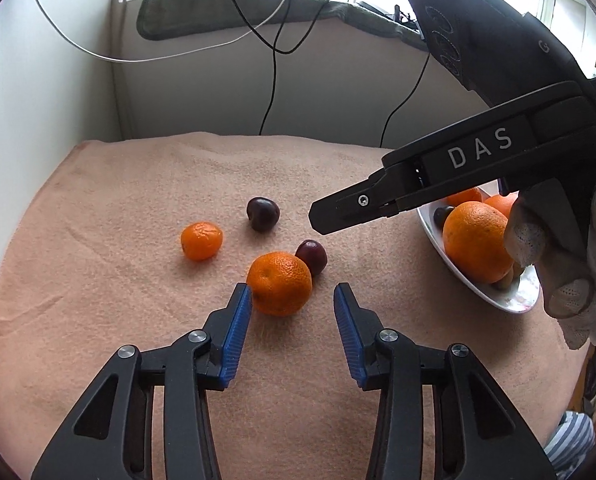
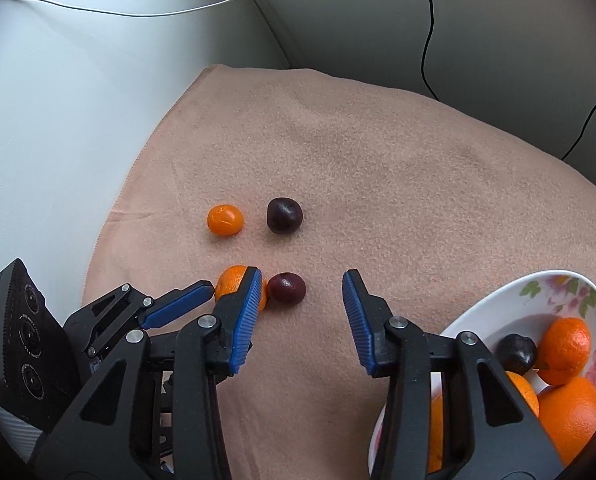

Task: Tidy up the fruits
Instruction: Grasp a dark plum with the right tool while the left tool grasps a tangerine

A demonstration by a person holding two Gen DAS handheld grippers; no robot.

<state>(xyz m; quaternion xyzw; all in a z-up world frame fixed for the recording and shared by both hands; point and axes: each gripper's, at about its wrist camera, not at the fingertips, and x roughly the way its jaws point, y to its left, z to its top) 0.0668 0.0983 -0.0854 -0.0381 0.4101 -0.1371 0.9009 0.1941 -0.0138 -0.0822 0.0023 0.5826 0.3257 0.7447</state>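
Note:
Four fruits lie on the peach cloth (image 1: 98,280). The near mandarin (image 1: 280,283) sits just past my left gripper (image 1: 293,292), whose jaws stand open; the left pad is next to it and the right pad is clear of it. A dark plum (image 1: 311,257) touches that mandarin. In the right wrist view this plum (image 2: 286,288) lies between the tips of my right gripper (image 2: 301,292), open, with neither pad pressing. The mandarin (image 2: 230,282) is partly hidden behind its left finger. Farther off lie a small mandarin (image 2: 225,220) and a second plum (image 2: 284,215).
A white floral bowl (image 2: 497,292) at the right holds several oranges and a plum. A gloved hand (image 1: 557,280) holds the right gripper (image 1: 325,216) above the cloth. A wall and hanging cables (image 1: 274,80) stand behind the cloth's far edge.

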